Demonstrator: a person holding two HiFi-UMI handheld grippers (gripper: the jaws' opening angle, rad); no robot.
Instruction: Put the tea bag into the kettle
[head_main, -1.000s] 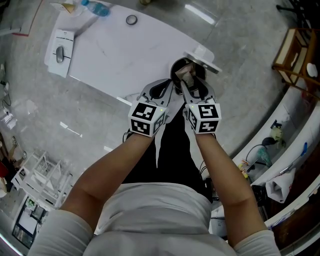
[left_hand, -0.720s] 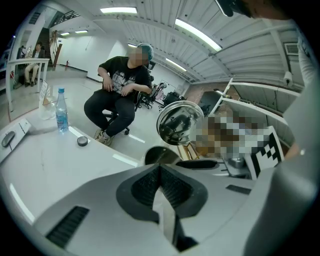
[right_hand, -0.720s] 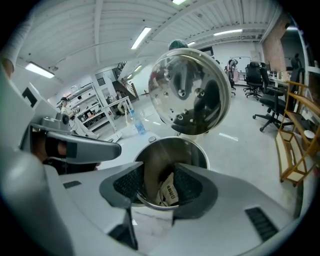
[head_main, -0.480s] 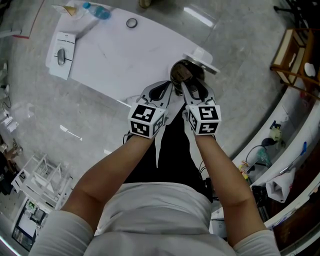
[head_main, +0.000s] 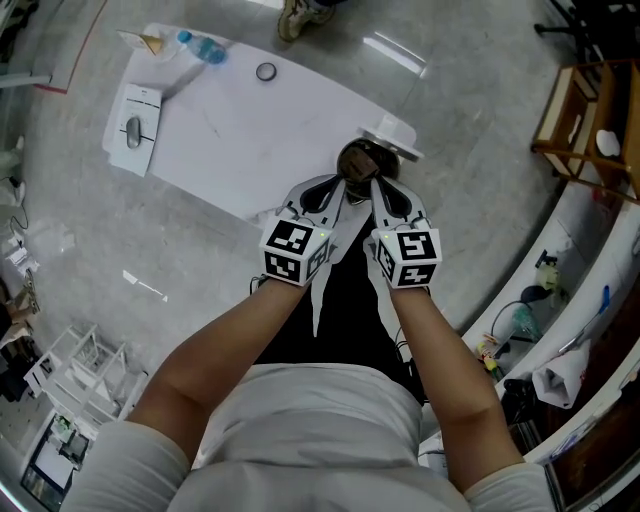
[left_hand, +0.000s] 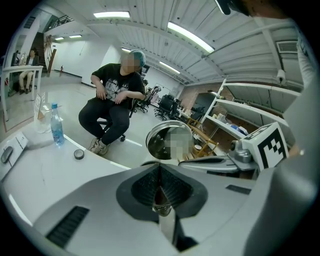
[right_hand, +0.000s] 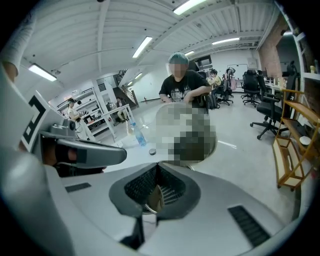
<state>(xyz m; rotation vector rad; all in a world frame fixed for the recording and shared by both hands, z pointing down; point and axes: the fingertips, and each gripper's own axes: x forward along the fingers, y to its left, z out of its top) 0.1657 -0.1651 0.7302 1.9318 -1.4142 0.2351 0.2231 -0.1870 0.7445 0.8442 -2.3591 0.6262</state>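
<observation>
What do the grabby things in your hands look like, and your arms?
The left gripper and right gripper are light grey plastic, each with two pointed jaws lined with black ridged pads. Each carries a white cube with black square markers. The arms are bare below short pale grey sleeves. No cables show.

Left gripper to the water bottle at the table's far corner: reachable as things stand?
Likely yes: bare table lies between the left gripper and the water bottle, with nothing in the way. Its jaws are shut, though.
</observation>
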